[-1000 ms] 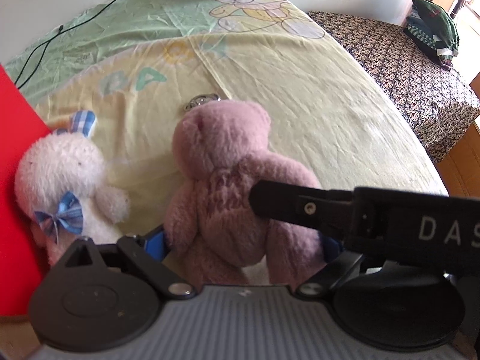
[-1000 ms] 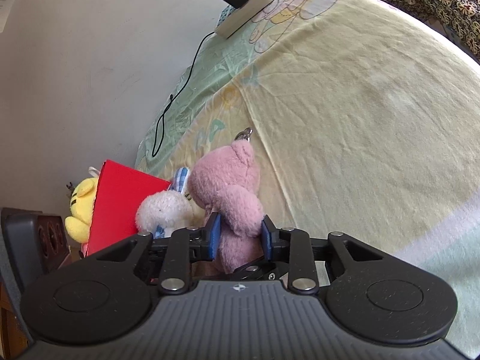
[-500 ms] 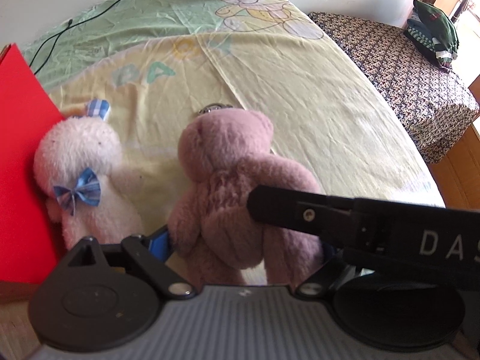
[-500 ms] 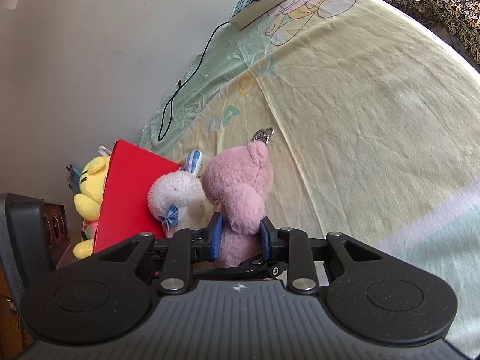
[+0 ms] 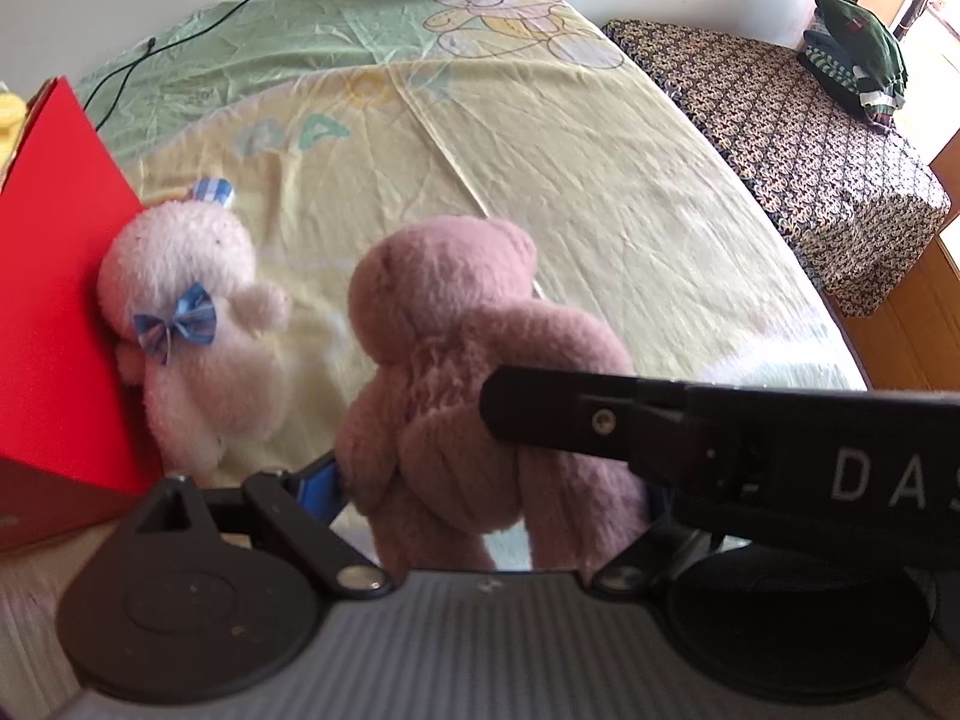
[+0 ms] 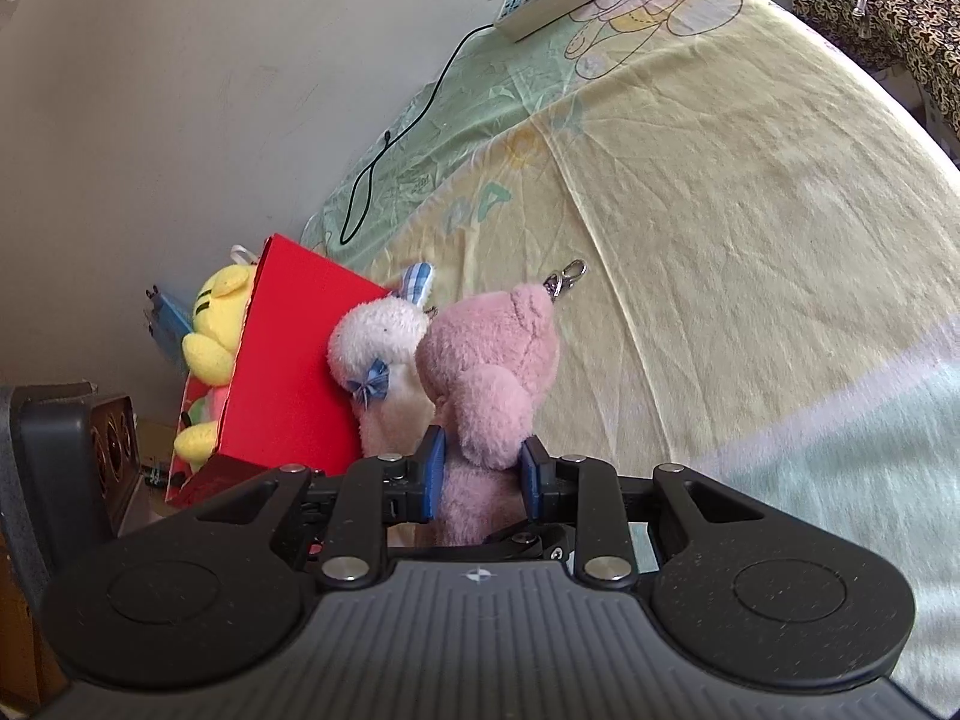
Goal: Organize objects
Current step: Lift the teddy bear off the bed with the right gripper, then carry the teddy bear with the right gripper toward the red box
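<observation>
Right gripper (image 6: 480,474): jaws squeezing the pink teddy bear (image 6: 492,372).
Left gripper (image 5: 486,480): jaws straddling the bear; grip unclear.
White bunny (image 5: 192,324): leaning left of the jaws.

Pink teddy bear (image 6: 492,372) is upright, back to the cameras, fuzzy and dusty-rose, with a metal clasp at the top of its head. Just beside it, on the red box (image 6: 288,360) side, the white plush bunny (image 6: 378,354) leans against the box's red wall, blue plaid bow on show. Behind that wall, a yellow plush toy (image 6: 216,324) sits inside the box.
</observation>
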{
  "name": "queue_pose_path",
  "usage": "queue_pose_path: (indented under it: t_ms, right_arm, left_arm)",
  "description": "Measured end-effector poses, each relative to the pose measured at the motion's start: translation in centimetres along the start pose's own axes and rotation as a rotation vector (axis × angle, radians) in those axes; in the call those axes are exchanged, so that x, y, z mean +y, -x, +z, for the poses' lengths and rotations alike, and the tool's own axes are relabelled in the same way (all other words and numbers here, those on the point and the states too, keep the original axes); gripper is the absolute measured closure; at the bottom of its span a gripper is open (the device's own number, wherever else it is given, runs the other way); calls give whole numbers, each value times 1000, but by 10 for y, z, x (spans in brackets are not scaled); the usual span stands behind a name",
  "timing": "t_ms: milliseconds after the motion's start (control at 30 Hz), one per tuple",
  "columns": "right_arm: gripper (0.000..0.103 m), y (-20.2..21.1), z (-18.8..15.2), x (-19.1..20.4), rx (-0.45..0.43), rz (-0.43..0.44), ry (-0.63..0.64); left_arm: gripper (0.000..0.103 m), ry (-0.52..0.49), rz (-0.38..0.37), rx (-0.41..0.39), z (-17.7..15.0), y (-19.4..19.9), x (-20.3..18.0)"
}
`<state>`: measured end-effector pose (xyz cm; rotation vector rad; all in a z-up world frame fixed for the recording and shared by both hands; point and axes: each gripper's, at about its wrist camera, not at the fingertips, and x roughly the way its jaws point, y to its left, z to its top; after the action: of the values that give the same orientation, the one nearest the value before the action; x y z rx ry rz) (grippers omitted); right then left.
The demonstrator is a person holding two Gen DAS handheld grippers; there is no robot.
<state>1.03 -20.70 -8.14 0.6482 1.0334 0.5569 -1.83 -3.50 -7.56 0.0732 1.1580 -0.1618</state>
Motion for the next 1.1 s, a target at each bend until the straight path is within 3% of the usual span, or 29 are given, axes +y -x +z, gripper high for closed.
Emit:
queue_pose_path:
  t_ms: [600, 1100]
  right_arm:
    - [74, 8, -21, 12, 48, 54, 21]
    - [74, -2, -55, 68, 16, 18, 52]
  left_arm:
    - [14, -26, 29, 20, -21, 19, 0]
    - [14, -52, -50, -16, -58, 53, 54]
